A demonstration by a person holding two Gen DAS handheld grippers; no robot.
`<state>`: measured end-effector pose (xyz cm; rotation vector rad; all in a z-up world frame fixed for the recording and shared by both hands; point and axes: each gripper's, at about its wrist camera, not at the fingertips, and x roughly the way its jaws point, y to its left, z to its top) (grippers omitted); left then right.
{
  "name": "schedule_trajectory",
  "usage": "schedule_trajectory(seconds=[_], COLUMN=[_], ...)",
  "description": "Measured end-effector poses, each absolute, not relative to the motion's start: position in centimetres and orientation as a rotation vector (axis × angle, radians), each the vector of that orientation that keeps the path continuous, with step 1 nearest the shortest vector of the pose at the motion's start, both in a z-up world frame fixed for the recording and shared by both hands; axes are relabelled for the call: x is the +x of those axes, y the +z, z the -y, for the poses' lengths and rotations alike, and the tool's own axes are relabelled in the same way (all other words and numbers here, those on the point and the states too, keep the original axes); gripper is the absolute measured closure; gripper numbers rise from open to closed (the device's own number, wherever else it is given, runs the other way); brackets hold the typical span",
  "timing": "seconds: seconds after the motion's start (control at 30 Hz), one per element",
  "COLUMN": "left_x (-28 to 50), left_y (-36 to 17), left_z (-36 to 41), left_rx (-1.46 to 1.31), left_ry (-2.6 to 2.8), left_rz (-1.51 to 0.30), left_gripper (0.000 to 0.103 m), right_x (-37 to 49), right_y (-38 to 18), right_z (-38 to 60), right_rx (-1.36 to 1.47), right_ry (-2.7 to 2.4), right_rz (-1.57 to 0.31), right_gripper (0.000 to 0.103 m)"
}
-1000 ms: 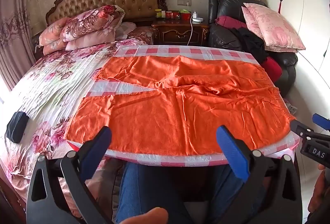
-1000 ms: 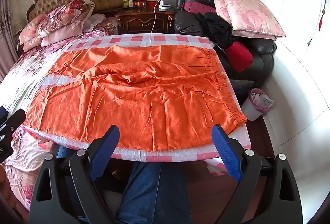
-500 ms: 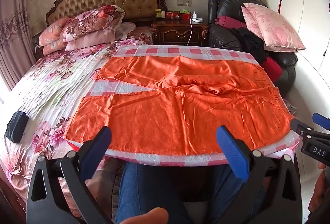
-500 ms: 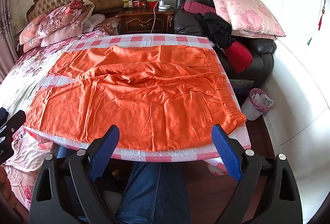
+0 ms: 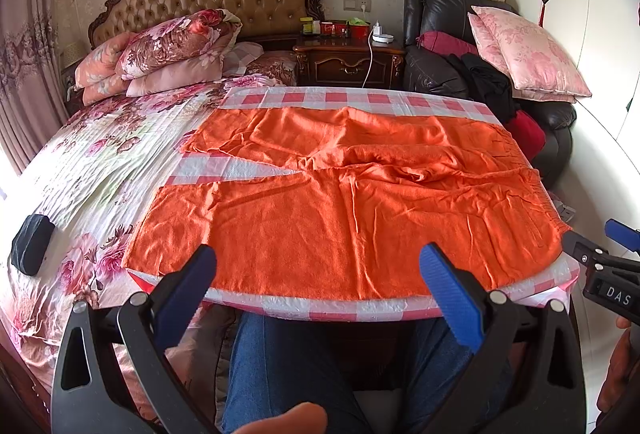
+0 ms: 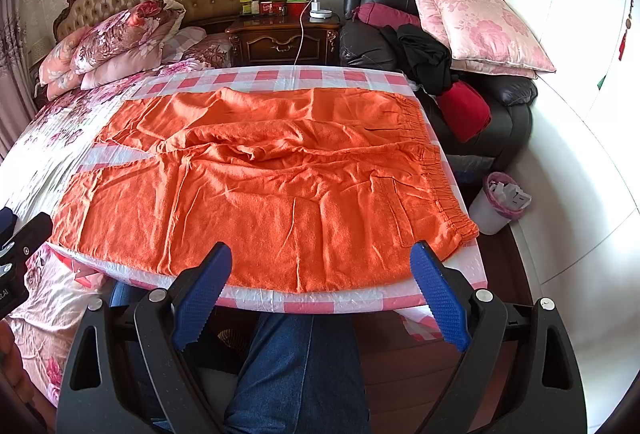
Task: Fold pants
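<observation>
Orange pants [image 5: 340,202] lie spread flat on a pink-and-white checked cloth [image 5: 320,98] over a board at the bed's foot, waistband to the right, legs to the left. They also show in the right wrist view [image 6: 272,190], with the elastic waistband [image 6: 436,174] at right. My left gripper [image 5: 320,274] is open and empty, just short of the pants' near hem. My right gripper [image 6: 320,270] is open and empty at the near edge too. Each gripper shows at the edge of the other's view.
A floral bed [image 5: 92,162] with piled quilts [image 5: 168,50] lies to the left. A black pouch [image 5: 30,248] sits on it. A nightstand [image 5: 348,62], black armchair with pillows [image 6: 476,22] and a bin [image 6: 500,202] stand behind and right. The person's jeans-clad legs [image 6: 296,374] are below.
</observation>
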<state>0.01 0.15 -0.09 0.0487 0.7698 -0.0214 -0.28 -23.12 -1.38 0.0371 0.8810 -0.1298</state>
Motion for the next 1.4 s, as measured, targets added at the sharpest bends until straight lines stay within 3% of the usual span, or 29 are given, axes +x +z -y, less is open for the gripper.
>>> schedule_trajectory(seconds=[1.4], left_x=[0.01], left_y=[0.01], left_z=[0.04], left_rx=[0.044], left_ry=[-0.023], left_rz=[-0.770], left_gripper=[0.002], right_x=[-0.31], right_y=[-1.50], right_z=[23.12], right_rx=[0.036], right_ry=[-0.129], right_rz=[-0.881], right_gripper=[0.015])
